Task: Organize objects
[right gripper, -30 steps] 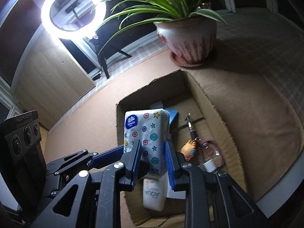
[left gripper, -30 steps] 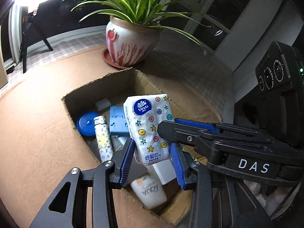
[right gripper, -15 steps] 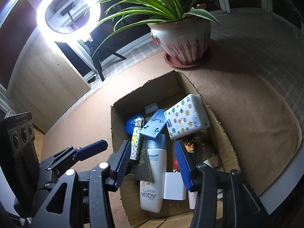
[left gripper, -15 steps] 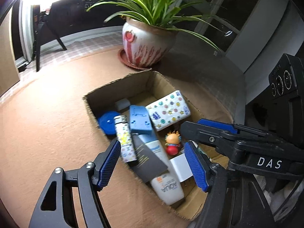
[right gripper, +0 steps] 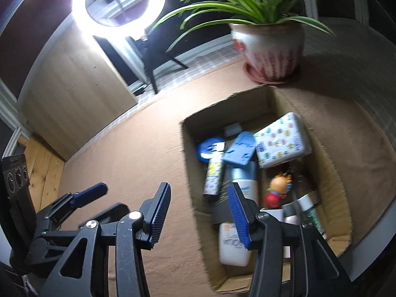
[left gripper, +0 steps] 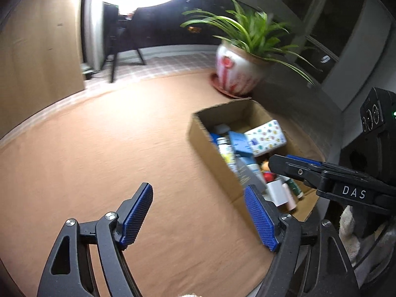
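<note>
Tissue pack (right gripper: pixel 282 140) now in box (right gripper: pixel 189 173); both jaws apart, withdrawn leftward.

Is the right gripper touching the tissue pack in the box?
Apart. The right wrist view shows the right gripper open and holding nothing, while the tissue pack lies in the cardboard box, well beyond its fingertips.

The cardboard box (right gripper: pixel 329 173) stands on the table (right gripper: pixel 138 163), ahead and to the right of the right jaws. In it, the tissue pack (right gripper: pixel 282 139) lies at the far right, the figurine (right gripper: pixel 278 189) nearer, the lotion bottle (right gripper: pixel 235 240) nearest. Behind the box stands the potted plant (right gripper: pixel 269 44). Far left of it stands the ring light (right gripper: pixel 118 2).
</note>
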The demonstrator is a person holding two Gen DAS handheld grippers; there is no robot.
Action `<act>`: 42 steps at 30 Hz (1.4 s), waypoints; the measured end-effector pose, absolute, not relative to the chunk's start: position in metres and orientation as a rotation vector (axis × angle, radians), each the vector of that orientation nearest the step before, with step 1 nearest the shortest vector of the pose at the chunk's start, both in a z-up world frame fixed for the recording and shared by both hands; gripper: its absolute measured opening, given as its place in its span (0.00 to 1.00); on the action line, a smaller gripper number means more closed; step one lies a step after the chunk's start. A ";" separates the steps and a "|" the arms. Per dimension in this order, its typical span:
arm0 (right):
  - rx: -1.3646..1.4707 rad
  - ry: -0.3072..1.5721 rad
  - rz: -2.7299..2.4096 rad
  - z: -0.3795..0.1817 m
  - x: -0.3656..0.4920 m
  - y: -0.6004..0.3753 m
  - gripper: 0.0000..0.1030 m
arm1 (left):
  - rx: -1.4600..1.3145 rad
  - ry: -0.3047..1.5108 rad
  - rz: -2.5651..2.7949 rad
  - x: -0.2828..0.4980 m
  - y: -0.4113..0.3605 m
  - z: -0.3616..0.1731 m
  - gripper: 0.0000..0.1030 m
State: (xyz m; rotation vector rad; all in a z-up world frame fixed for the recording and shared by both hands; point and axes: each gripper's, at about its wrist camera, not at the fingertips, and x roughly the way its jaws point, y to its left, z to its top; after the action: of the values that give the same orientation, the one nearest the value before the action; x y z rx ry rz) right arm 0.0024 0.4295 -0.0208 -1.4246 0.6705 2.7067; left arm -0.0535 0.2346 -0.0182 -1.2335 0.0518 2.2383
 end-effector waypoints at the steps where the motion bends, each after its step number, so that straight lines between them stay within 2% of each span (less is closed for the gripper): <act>1: -1.429 0.653 2.719 -0.019 0.002 0.422 0.43 | -1.233 0.047 2.256 -0.052 0.226 -0.016 0.80; 15: -1.489 0.396 2.894 0.000 -0.002 0.319 0.51 | -1.261 -0.060 2.481 -0.014 0.103 0.008 0.81; 22: -1.471 0.268 2.951 0.006 0.005 0.270 0.66 | -1.274 -0.126 2.590 0.007 0.050 0.014 0.87; 31: -1.471 0.148 2.967 0.000 0.013 0.231 0.69 | -1.349 -0.154 2.705 0.030 0.001 0.000 0.94; 42: -1.479 0.088 2.984 -0.006 0.017 0.202 0.70 | -1.405 -0.176 2.740 0.045 -0.028 -0.008 0.94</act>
State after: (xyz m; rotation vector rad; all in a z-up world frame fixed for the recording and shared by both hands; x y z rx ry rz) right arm 0.0171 0.2015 -0.0057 -1.4790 0.0882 2.9842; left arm 0.0453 -0.0283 -0.0080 -1.4052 -0.1760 2.7400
